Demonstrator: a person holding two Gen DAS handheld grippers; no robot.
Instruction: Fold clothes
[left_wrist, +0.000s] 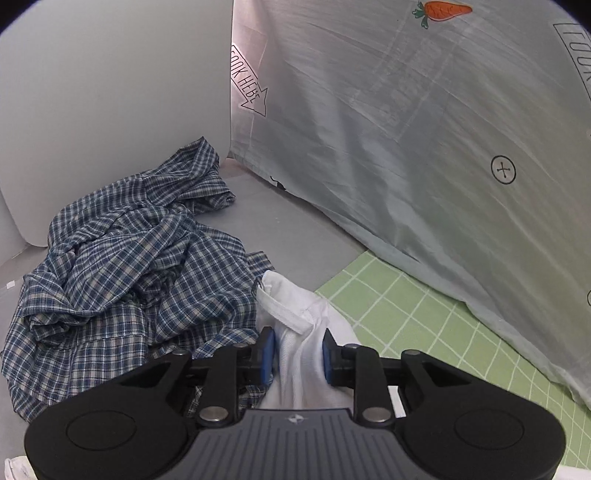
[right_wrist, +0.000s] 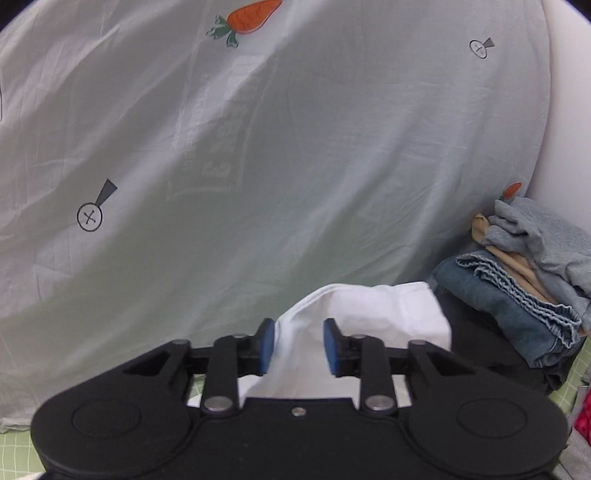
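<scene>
White garment (left_wrist: 295, 354) one, loose between both spread claws, left (left_wrist: 298, 350), right (right_wrist: 298, 343); plaid shirt (left_wrist: 129, 266) one.

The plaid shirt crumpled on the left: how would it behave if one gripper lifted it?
The plaid shirt lies in soft deep creases, so it would probably drape limply. It looks thin, likely light. Its bunched, spread-out folds suggest it would unfurl and trail rather than lift as one bundle.
</scene>
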